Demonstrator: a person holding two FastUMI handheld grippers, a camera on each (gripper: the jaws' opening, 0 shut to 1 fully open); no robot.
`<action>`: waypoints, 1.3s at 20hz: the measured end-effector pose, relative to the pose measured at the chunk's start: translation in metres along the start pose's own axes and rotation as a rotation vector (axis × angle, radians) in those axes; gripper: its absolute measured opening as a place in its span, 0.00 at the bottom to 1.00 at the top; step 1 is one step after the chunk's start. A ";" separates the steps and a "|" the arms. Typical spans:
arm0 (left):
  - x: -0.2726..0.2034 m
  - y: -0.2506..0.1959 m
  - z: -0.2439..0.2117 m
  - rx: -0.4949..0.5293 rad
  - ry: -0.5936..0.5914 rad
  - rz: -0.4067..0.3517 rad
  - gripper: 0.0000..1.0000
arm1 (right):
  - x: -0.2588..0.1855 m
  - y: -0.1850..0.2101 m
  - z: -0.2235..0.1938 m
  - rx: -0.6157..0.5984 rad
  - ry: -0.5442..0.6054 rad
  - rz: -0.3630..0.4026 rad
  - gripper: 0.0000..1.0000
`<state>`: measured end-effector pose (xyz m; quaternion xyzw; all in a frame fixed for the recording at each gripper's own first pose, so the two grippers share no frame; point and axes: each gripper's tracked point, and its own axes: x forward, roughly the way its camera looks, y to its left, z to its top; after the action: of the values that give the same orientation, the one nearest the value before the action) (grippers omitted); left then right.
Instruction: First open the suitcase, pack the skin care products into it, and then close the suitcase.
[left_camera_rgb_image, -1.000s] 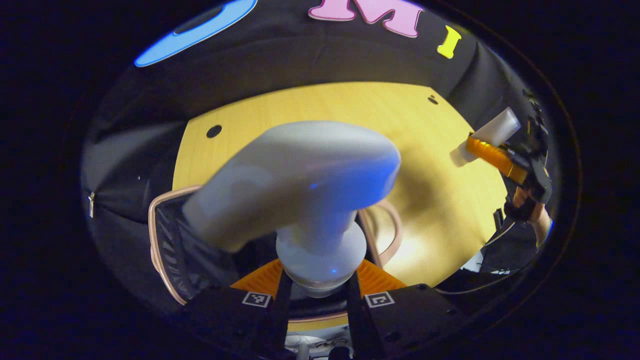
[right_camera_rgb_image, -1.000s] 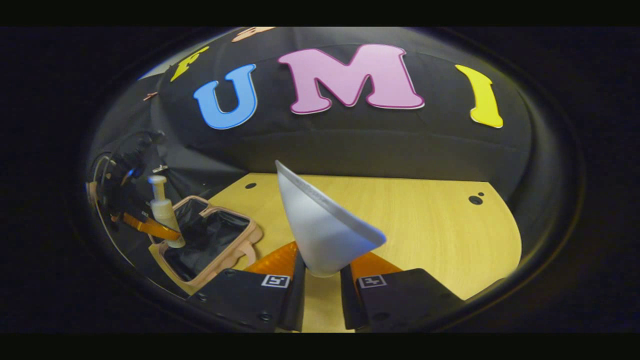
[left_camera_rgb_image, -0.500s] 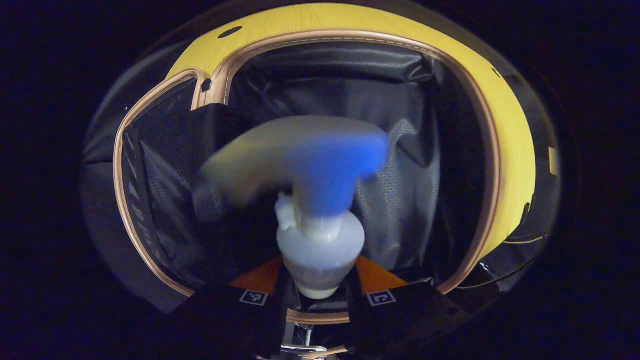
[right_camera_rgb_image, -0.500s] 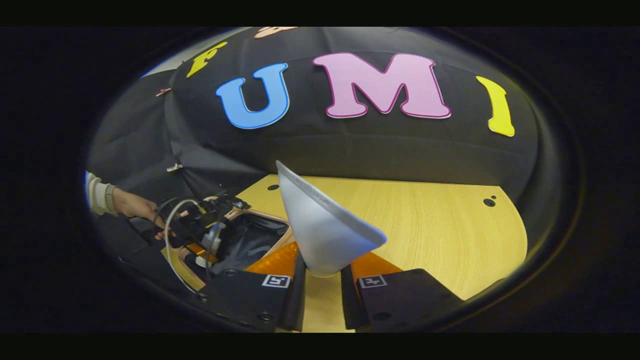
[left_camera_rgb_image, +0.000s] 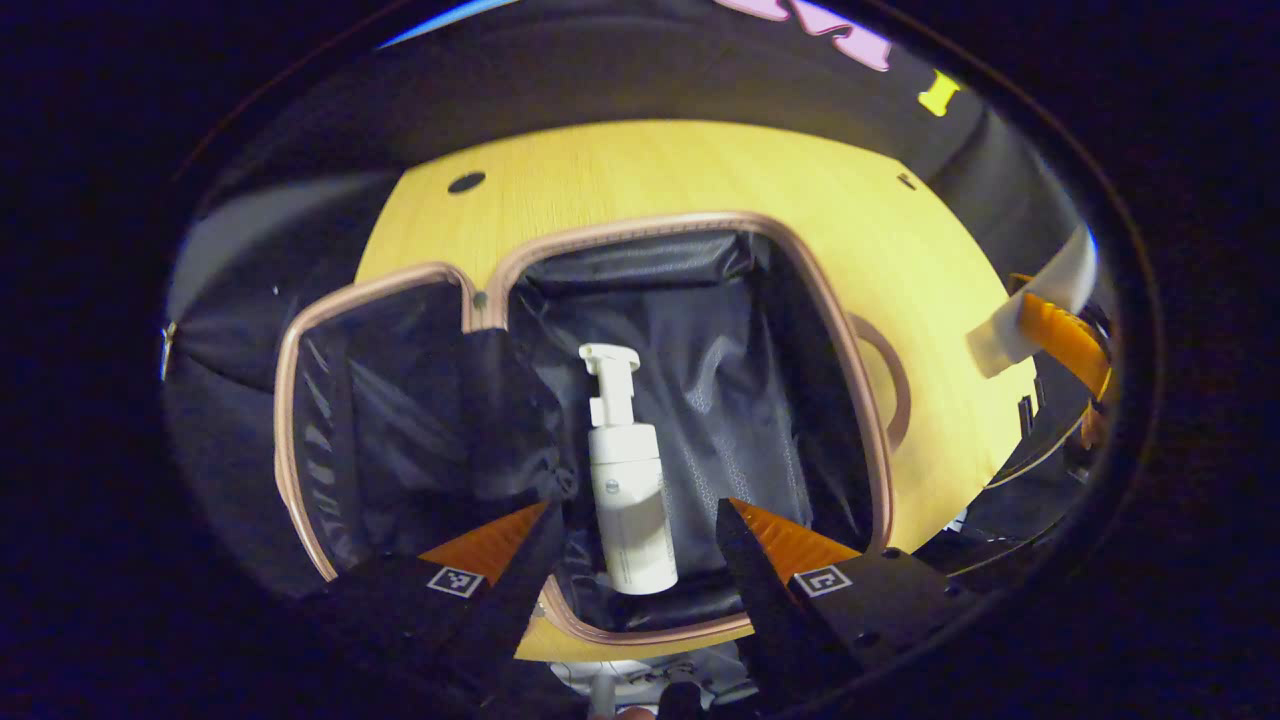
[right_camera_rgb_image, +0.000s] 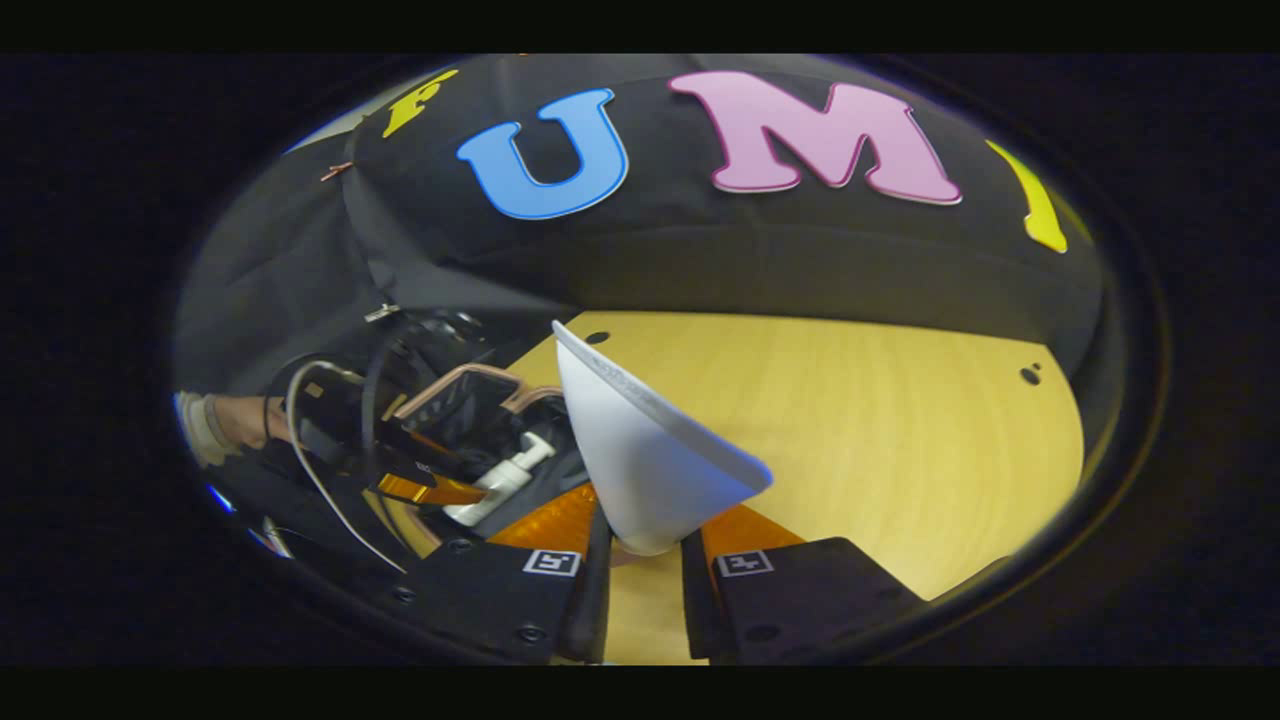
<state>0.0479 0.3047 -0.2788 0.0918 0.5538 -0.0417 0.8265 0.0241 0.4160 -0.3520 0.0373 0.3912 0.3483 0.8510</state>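
My left gripper (left_camera_rgb_image: 632, 545) stands wide; my right gripper (right_camera_rgb_image: 642, 560) pinches the soft tube (right_camera_rgb_image: 650, 455) near its cap, gently.

From my left gripper view, the white tube (left_camera_rgb_image: 1030, 305) is cut off at the edge. In my right gripper view that tube (right_camera_rgb_image: 650, 460) hides part of the suitcase (right_camera_rgb_image: 470, 385), and the pump bottle (right_camera_rgb_image: 497, 487) is half covered.

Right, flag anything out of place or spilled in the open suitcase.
Nothing stands out. The white pump bottle lies flat, unspilled, on the dark lining of the tan-rimmed suitcase; the left gripper is open above it.
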 end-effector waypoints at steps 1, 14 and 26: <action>-0.017 0.003 -0.001 -0.016 -0.063 0.002 0.96 | 0.009 0.013 -0.007 0.019 0.041 0.031 0.28; -0.132 0.147 -0.145 -0.532 -0.211 0.227 0.97 | 0.142 0.083 -0.134 0.421 0.676 -0.090 0.35; -0.138 0.263 -0.112 -0.642 -0.311 0.338 0.97 | 0.097 0.105 -0.067 0.246 0.349 0.039 0.90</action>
<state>-0.0614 0.5803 -0.1653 -0.0889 0.3840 0.2569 0.8824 -0.0374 0.5410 -0.4248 0.0875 0.5713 0.3154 0.7526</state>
